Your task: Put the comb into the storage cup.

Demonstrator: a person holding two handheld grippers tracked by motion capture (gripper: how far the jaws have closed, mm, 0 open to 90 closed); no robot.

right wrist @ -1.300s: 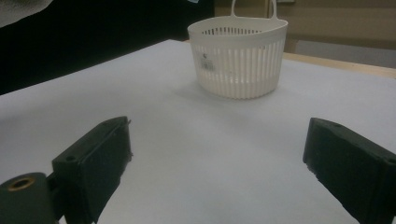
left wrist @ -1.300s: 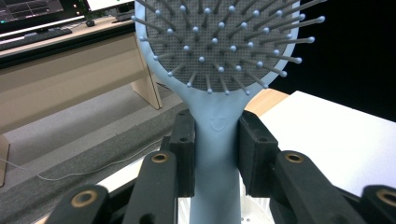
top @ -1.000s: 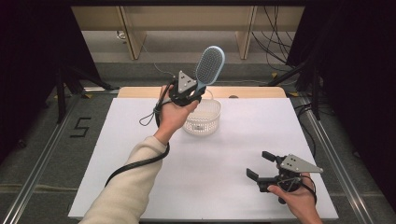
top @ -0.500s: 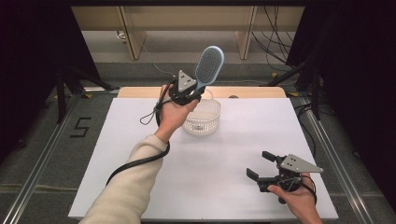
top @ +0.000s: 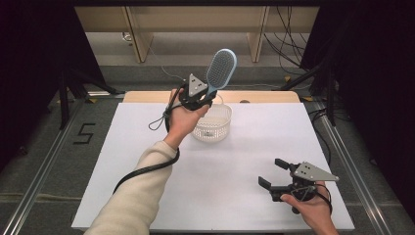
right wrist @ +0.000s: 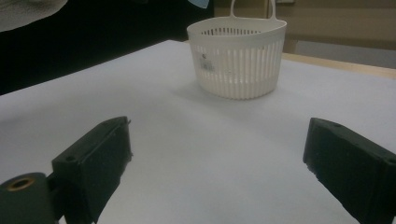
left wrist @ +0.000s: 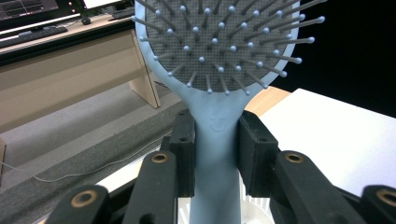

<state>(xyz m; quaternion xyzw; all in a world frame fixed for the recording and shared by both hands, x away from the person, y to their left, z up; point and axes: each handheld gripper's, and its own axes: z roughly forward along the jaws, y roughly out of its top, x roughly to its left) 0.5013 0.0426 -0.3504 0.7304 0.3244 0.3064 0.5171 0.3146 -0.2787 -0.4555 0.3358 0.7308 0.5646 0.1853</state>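
Hairbrush [left wrist: 219,56] head cut off at top edge in left gripper view; handle end hidden below claw pads [left wrist: 184,149]. Basket [right wrist: 238,56] label unreadable.

Blue brush, white basket, white table

The hairbrush [top: 221,69] is light blue, and its grey pad is full of tiny dots, with light blue pins with round tips. The basket [top: 212,125] near the far edge of the table is creamy white, with thin up-and-down slits all round its wall and a small label on it. The table [top: 147,147] has a plain white top, and a light wood strip shows along its far edge. The left gripper [top: 198,95] is black with a grey three-cornered plate. The right gripper [top: 274,176], near the table's near right corner, is black and grey too. The sleeve [top: 132,203] is cream. The floor [top: 44,147] is grey with a black number 5.
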